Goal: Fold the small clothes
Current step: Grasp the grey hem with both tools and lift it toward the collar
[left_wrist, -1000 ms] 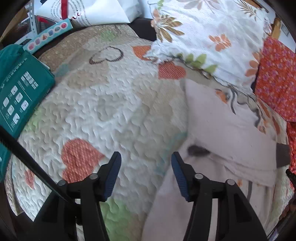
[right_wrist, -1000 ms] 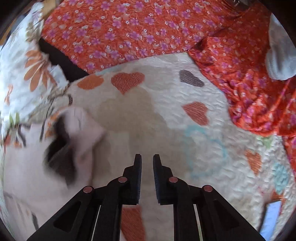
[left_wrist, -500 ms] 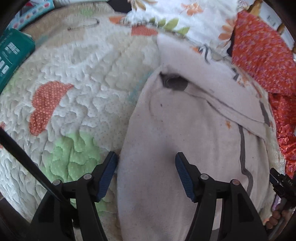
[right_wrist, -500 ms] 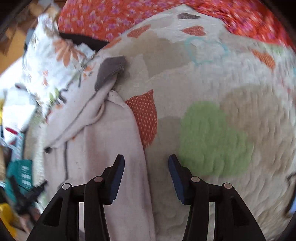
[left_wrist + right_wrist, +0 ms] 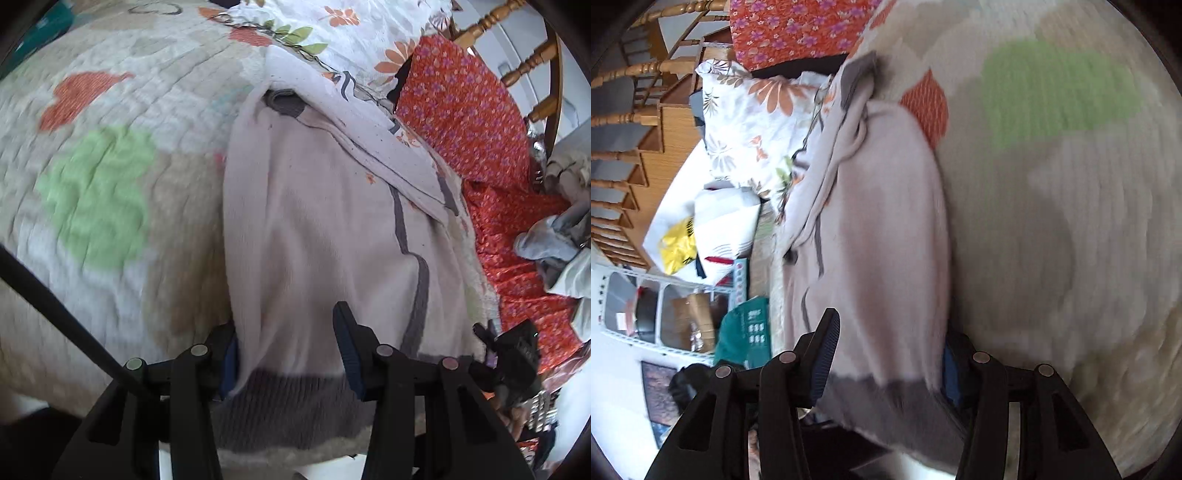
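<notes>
Left wrist view
- Garment: a pale pinkish-grey sweater (image 5: 317, 229) with dark grey trim lies lengthwise on the quilted bedspread (image 5: 96, 192), its grey ribbed hem nearest the camera and its collar at the far end.
- Left gripper (image 5: 286, 347): jaws closing, with the hem corner of the sweater between them; the left pad sits at the cloth's edge, the right pad lies over the fabric. Not yet pinched, as far as I can see.
- Surroundings: a floral pillow (image 5: 343, 33) beyond the collar, an orange flowered cloth (image 5: 472, 122) at the right, and a wooden chair (image 5: 532, 59) behind it.

Right wrist view
- Garment: the same sweater (image 5: 886, 236) runs up the middle, blurred, with its grey hem at the bottom.
- Right gripper (image 5: 886, 358): jaws standing apart, straddling the opposite hem corner; the cloth passes between the pads, and I cannot see them pressing it.
- Surroundings: the bedspread (image 5: 1071, 221) at the right, the floral pillow (image 5: 753, 122) and a teal package (image 5: 746, 332) at the left.
</notes>
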Motion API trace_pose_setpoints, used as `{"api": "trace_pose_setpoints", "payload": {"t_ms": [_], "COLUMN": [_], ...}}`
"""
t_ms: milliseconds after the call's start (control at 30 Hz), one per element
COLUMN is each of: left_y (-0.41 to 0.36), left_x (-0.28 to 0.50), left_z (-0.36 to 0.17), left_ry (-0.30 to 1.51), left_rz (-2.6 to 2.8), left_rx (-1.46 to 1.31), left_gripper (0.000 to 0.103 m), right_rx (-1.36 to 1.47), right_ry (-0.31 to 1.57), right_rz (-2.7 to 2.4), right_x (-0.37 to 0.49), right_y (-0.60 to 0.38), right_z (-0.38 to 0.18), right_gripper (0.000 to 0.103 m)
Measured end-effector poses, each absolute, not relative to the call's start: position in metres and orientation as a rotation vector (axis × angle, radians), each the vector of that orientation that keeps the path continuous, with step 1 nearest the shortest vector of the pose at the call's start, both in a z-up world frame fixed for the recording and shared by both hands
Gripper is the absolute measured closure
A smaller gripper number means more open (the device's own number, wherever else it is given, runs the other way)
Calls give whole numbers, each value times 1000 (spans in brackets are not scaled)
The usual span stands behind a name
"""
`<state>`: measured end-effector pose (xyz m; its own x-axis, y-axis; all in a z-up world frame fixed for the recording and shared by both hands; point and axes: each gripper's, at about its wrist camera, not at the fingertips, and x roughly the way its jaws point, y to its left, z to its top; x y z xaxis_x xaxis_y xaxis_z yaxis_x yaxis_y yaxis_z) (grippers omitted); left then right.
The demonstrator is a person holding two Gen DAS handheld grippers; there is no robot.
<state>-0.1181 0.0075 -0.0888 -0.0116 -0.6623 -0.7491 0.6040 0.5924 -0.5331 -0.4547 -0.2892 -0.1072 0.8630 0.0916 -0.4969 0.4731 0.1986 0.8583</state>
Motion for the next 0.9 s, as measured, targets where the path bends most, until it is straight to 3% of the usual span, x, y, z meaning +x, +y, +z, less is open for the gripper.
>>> {"api": "trace_pose_setpoints", "payload": {"t_ms": [200,433,467,533,567,600,633,900], "left_y": [35,32,30,28,26,27,27,61], "left_x": [-121,-143,-144,-145,-145,-141,-137,-138], "left_z": [-105,-105,-104,-104,-103,-102,-99,-37], "left_ry": [1310,1246,1236,1217,1211,1224,1230,1083], "left_rz": [-986,-966,-958,-908,-888,-890,-886,-912], "left_rx": [-169,-49,-30,30,59,47,35,-7], "left_gripper": [58,58,61,85,92,94,95,95], "right_rx": [1323,1268,1258,1213,1175,1142,1098,1061], "right_ry": [520,543,545,553,572,596,636,610], "right_rz": [-269,-306,-313,-346,-374,-408,-449,-394], "right_x": [-461,-462,-461,-460,-458,-457,-453,-475], "right_y": [-261,-236,-234,-228,-225,-223,-222,-211], "right_z": [-106,-104,-104,-101,-98,-96,-93,-65], "right_gripper": [49,49,49,50,60,82,91,95]}}
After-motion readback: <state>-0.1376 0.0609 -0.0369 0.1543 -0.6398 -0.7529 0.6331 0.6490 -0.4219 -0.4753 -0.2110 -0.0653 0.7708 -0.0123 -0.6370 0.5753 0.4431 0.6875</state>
